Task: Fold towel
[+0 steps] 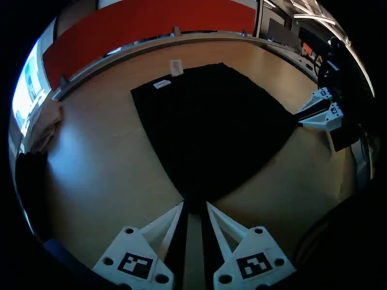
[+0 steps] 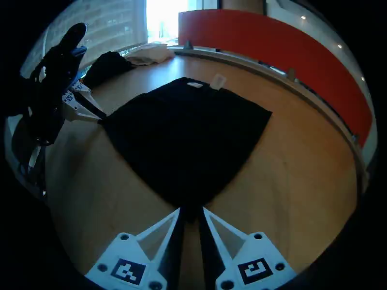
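Towel [image 1: 213,130], black, one item. It lay spread flat on a wooden table [image 1: 106,164], roughly square, with one corner pointing at each camera. A pale label [image 1: 176,67] and a smaller white tag [image 1: 162,84] sat at its far edge.

Left gripper [image 1: 196,205]: the fingers were drawn close together with the near corner of the towel between their tips, and it appeared to be pinching that corner. In the right gripper view it stood at the towel's left-hand corner, with the cloth drawn to a point there.

Right gripper [image 2: 191,210]: it had the same narrow set, with another corner of the towel caught between its tips, and it also appeared clamped on cloth. In the left gripper view it met the towel's right-hand corner.

Progress: both corners of one edge looked secured, low on the table. No fold or doubled layer was visible. Whether the towel had already been halved could not be told, as its black surface hid any seam.

Remaining, by judgement: lifting the two held corners, carrying them over to the labelled far edge, laying them down square, then any further folds.

Other items: a red panel [image 1: 145,24] ran behind the table's far rim. A pale cloth [image 1: 46,123] and a dark cloth [image 2: 109,65] lay at the table's end, well apart from the towel.
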{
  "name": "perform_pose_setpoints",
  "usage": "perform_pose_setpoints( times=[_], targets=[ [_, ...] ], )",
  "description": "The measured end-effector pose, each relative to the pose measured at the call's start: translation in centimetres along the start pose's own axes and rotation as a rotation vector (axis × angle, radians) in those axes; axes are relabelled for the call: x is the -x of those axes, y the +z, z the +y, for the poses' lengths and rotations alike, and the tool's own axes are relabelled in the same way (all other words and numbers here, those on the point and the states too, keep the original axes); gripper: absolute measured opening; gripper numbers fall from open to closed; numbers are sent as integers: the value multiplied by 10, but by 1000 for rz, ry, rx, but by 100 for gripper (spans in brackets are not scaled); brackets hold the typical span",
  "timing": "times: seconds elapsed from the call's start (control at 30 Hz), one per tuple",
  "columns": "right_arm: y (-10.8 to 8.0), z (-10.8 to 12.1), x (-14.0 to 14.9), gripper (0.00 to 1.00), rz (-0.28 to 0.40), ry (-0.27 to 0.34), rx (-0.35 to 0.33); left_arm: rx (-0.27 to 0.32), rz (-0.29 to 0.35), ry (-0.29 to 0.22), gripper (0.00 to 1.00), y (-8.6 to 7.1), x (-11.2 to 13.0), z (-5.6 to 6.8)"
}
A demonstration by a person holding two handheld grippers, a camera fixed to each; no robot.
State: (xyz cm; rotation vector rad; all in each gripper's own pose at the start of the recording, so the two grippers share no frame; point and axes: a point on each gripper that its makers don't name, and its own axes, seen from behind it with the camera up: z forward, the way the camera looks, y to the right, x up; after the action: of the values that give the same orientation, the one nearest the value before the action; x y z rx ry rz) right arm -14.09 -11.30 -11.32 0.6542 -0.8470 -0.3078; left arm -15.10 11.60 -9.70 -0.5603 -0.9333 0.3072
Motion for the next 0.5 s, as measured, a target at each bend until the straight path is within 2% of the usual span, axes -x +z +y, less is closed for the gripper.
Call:
perform_pose_setpoints(
  times=[0.1,0.3,0.5],
  targets=[
    [0,3,-1,16,2,2,14,3,2,-4,12,0,0,2],
    [-1,7,-6,14,14,0,30,-14,16,9,10,-1,0,8],
    [-8,11,-9,14,20,0,33,0,20,-22,10,-5,-2,13]
  ],
)
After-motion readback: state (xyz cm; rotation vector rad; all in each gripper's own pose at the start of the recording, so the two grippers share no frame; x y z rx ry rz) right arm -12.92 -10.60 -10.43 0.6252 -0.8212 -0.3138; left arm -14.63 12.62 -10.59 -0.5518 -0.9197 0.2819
